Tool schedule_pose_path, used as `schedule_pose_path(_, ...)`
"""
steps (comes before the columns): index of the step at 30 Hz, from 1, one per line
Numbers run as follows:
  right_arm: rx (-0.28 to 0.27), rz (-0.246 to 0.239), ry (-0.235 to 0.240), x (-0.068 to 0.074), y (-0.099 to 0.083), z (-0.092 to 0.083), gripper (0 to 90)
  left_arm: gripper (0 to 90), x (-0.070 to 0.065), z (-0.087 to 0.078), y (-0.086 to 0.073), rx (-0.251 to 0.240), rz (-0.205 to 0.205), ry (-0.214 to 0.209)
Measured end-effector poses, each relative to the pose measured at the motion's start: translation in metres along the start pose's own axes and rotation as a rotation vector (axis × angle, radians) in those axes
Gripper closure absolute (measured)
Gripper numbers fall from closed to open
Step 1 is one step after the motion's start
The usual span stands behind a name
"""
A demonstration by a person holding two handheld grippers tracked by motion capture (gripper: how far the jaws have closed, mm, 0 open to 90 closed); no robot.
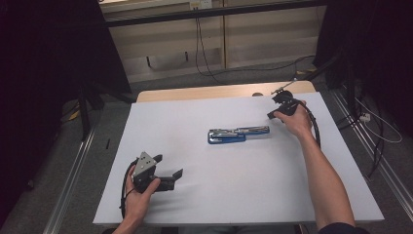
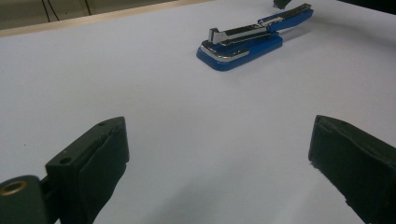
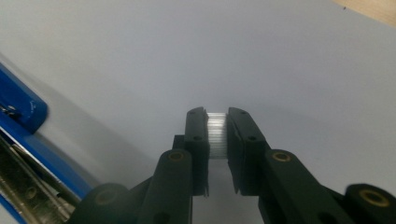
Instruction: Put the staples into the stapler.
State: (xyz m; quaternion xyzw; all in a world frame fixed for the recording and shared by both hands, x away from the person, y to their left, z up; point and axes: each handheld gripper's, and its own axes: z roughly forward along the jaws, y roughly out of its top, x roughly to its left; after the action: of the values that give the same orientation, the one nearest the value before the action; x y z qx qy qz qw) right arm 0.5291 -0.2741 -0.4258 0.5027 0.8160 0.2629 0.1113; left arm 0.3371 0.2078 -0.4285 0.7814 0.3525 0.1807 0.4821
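Seen from above, the left hand rests near the front left corner of the white counter, forearm entering from the bottom edge. It holds the left gripper low and roughly level, pointing right and slightly away from the person. In the left gripper view its jaws stand wide apart with bare counter between them and nothing held.

The right arm reaches far across the counter toward the back right corner, hand raised a little and wrapped round the right gripper, which points left toward the stapler. In the right gripper view the jaws are nearly together, pressing a small strip of staples, silvery and finely ribbed, just above the counter.

The blue stapler lies opened out flat near the middle of the counter, its long axis running left to right, its right end just beside the right gripper and well apart from the left one.

Broad open surface lies between the left gripper and the stapler, and along the whole front edge. A strip of bare wood shows at the back edge.
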Motion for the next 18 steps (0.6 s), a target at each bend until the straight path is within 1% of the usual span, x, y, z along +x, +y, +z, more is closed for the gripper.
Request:
schedule_pose_path(2, -0.006, -0.008, 0.002, 0.001, 0.000, -0.004, 78.8, 5.4, 0.000, 0.001, 0.000, 0.000, 0.003, -0.002)
schedule_pose_path(3, -0.019, -0.009, -0.002, 0.001, 0.000, -0.006, 78.9, 5.3, 0.000, 0.001, 0.000, 0.000, 0.007, 0.002)
schedule_pose_path(5, -0.029, -0.005, -0.001, 0.001, -0.001, -0.009, 78.9, 5.1, 0.000, 0.000, 0.000, -0.002, 0.002, 0.002)
schedule_pose_path(7, -0.037, -0.005, 0.002, 0.002, -0.001, -0.010, 78.9, 5.1, 0.000, 0.000, 0.000, 0.000, 0.006, 0.001)
schedule_pose_path(10, -0.053, -0.020, 0.005, 0.005, -0.002, -0.014, 78.8, 5.2, 0.000, 0.001, -0.001, 0.005, -0.011, -0.001)
schedule_pose_path(11, -0.066, -0.032, 0.013, 0.008, -0.002, -0.016, 78.8, 5.3, 0.000, 0.000, -0.001, 0.007, -0.007, 0.005)
schedule_pose_path(12, -0.074, -0.035, 0.016, 0.009, -0.001, -0.017, 78.9, 5.3, 0.000, 0.000, -0.001, 0.003, -0.012, 0.005)
schedule_pose_path(14, -0.079, -0.038, 0.021, 0.010, -0.001, -0.018, 78.8, 5.3, 0.000, 0.000, -0.001, 0.003, -0.011, 0.005)
schedule_pose_path(15, -0.095, -0.046, 0.025, 0.011, -0.001, -0.020, 78.9, 5.3, 0.000, -0.001, 0.000, 0.002, -0.008, 0.007)
schedule_pose_path(18, -0.106, -0.060, 0.031, 0.015, -0.001, -0.023, 78.8, 5.3, 0.000, 0.000, -0.001, 0.002, -0.009, 0.005)
